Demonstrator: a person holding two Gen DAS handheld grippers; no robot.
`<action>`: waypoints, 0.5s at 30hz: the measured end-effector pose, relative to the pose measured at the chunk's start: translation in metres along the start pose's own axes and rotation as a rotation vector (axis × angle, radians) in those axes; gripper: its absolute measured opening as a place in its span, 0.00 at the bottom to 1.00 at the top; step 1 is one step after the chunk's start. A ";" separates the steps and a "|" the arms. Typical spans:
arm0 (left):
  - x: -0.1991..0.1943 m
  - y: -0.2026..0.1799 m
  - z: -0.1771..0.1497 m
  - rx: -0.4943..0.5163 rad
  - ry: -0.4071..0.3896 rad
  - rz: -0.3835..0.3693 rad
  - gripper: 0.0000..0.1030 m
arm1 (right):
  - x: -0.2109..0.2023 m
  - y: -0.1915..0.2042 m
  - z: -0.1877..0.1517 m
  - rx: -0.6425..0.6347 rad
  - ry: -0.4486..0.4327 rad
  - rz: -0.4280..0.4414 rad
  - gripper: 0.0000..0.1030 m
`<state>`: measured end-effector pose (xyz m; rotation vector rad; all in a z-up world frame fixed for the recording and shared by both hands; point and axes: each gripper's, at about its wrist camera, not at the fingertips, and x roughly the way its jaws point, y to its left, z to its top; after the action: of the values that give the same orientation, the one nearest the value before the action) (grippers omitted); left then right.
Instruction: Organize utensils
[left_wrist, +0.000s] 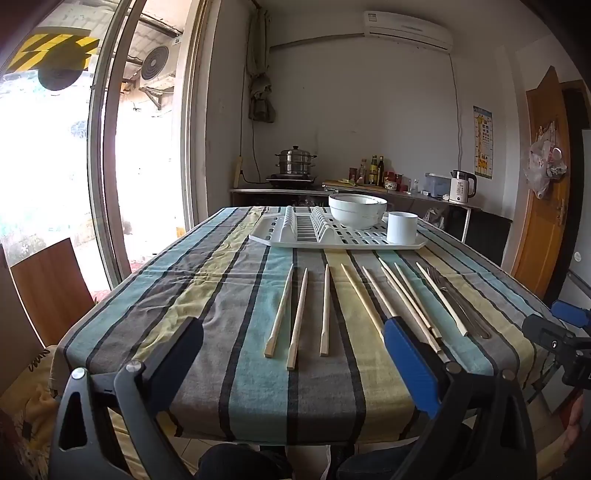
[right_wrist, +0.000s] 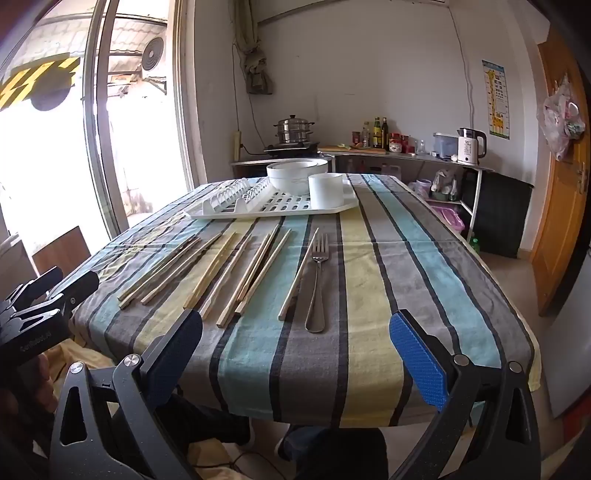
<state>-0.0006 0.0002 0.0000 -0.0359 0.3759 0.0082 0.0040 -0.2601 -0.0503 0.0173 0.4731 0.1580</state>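
You are facing a kitchen corner with a tall bright window on the left, a steel steamer pot (left_wrist: 295, 160) on a burner at the back and a white kettle (left_wrist: 461, 186) on the counter to its right. In front of you the desk (left_wrist: 207, 295) wears a striped cloth of grey, teal and pale yellow.

At its far end sits a white drying rack (left_wrist: 332, 236), carrying stacked white bowls (left_wrist: 356, 210) and, just right of them, a white cup (left_wrist: 402, 225).

Nearer to you, wooden chopsticks (left_wrist: 301, 314) lie loose on the cloth in a rough row, running away from you; three are apart on the left, the others crowd closer and partly overlap on the right. A metal fork (right_wrist: 317, 282) lies at the right end of the row, tines toward the rack, with one chopstick just beside it.

Your left tool (left_wrist: 295, 362) hangs above the near edge with its jaws spread wide, nothing between them. Your right tool (right_wrist: 295, 354) is likewise spread wide and empty, short of the fork's handle.
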 end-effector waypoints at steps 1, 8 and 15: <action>0.000 0.000 0.000 0.000 -0.001 0.002 0.97 | 0.000 0.000 0.000 0.000 0.000 -0.001 0.98; 0.000 0.003 -0.001 0.002 0.005 0.012 0.97 | -0.004 0.001 0.007 -0.012 -0.005 -0.006 0.98; 0.000 0.006 -0.005 0.006 0.010 0.016 0.97 | -0.004 0.003 0.007 -0.011 -0.005 -0.012 0.98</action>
<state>-0.0029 0.0057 -0.0045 -0.0266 0.3864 0.0224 0.0031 -0.2572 -0.0422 0.0039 0.4669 0.1488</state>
